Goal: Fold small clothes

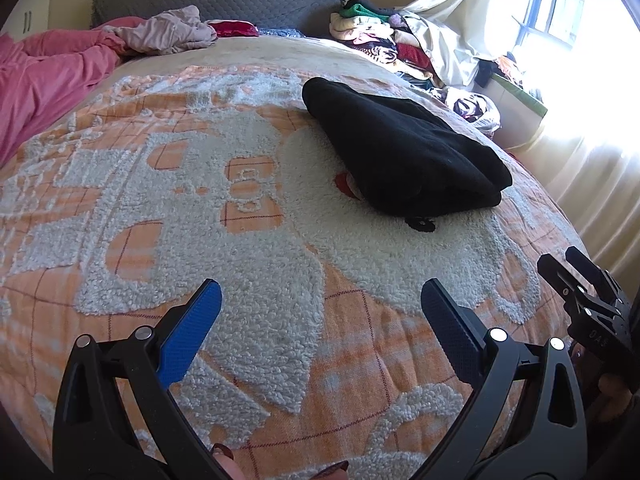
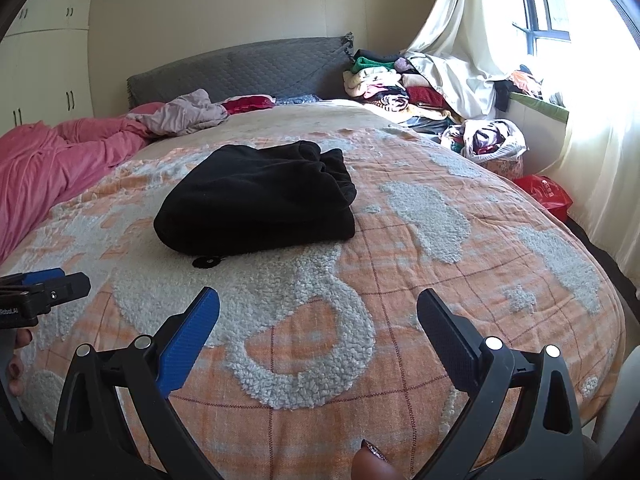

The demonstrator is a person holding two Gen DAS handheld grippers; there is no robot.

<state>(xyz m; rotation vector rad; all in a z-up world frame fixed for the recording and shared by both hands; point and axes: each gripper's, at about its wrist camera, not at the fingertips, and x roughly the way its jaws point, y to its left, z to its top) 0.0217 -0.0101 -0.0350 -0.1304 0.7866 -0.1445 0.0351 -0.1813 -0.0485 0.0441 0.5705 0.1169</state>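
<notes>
I had both tools hanging above the near part of the bed, and neither was holding anything: the left gripper point(image 1: 320, 320) stood with its jaws spread wide over the orange-and-white fleecy bedspread point(image 1: 240, 340), and the right gripper point(image 2: 318, 320) was just as wide apart, empty. The folded black fleece garment point(image 2: 256, 200) lay on the bedspread further off, well apart from both tools; in the left wrist view it sat to the far right point(image 1: 400, 152), in the right wrist view a little left of centre. It looked to me already folded into a thick bundle, with a small dark piece point(image 2: 206, 262), perhaps a cord end or a button, poking out at its near edge. Beyond it I could see a rumpled pink cloth point(image 2: 60, 160) at the far left and a heap of mixed clothes point(image 2: 384, 84) by the grey quilted headboard point(image 2: 240, 68). My worry was the stack: the layers were soft and plump, so a nudge from one finger or a pinch on only the top layer could have dragged it open. The shaggy bedspread might also have caught in a low grasp and lifted along with the garment.
</notes>
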